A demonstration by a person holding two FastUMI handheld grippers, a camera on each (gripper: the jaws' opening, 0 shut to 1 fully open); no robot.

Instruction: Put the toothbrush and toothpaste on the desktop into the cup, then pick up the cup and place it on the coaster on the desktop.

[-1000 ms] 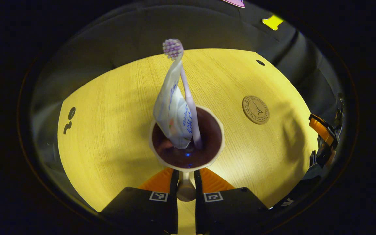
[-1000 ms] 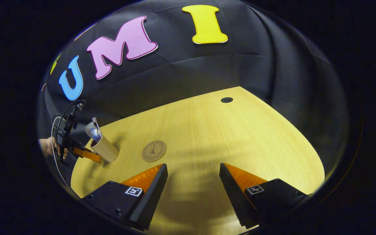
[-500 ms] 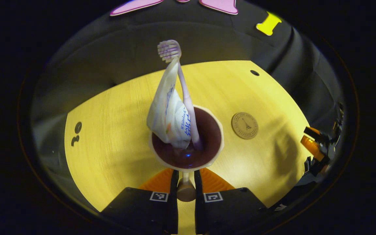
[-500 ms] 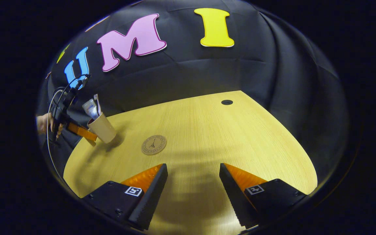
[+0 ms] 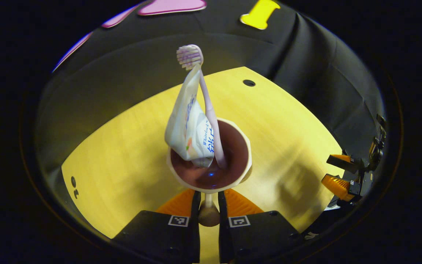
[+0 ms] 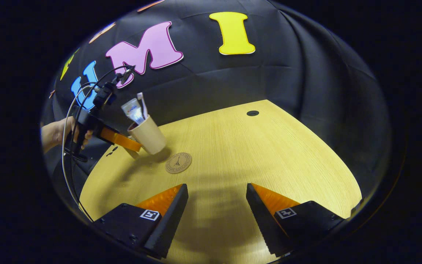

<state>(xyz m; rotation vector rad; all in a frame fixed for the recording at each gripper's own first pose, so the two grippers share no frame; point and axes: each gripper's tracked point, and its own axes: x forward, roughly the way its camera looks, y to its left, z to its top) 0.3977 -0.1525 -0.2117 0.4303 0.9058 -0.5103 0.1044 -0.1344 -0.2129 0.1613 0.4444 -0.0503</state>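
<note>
Bench [image 6: 255, 154]: pale yellow wood-grain top, smooth, with a small round dark hole near its far edge [image 6: 252, 113].

Cup [image 5: 211, 157]: round, tan outside, dark brownish inside, with a slim handle that shows in the left gripper view between the tool's fingers. In the right gripper view the cup [image 6: 148, 134] looks like a plain tapered beaker, tilted, its base just above the bench and casting a shadow below.

Contents: a toothbrush [image 5: 205, 106], thin pale lilac shaft, upright, bristle head at the top with white and purple tufts; and a toothpaste tube [image 5: 189, 128], soft white plastic with blue print, crimped flat end up, cap end down in the cup. The tube leans against the brush shaft.

Coaster [image 6: 178, 162]: flat brown disc, cork-like, with a dark printed emblem, lying on the bench just beside and below the cup's base. Whether the cup overlaps its edge is hard to judge at this distance.

Left tool [image 5: 208, 211]: fingers nearly together, both pressing the cup handle, carrying the cup. A hand [image 6: 55, 134] grips it from behind, with a cable looping over it.

Right tool [image 6: 216, 205]: fingers wide apart with ribbed inner faces, holding nothing, over bare bench, well apart from the cup.
</note>
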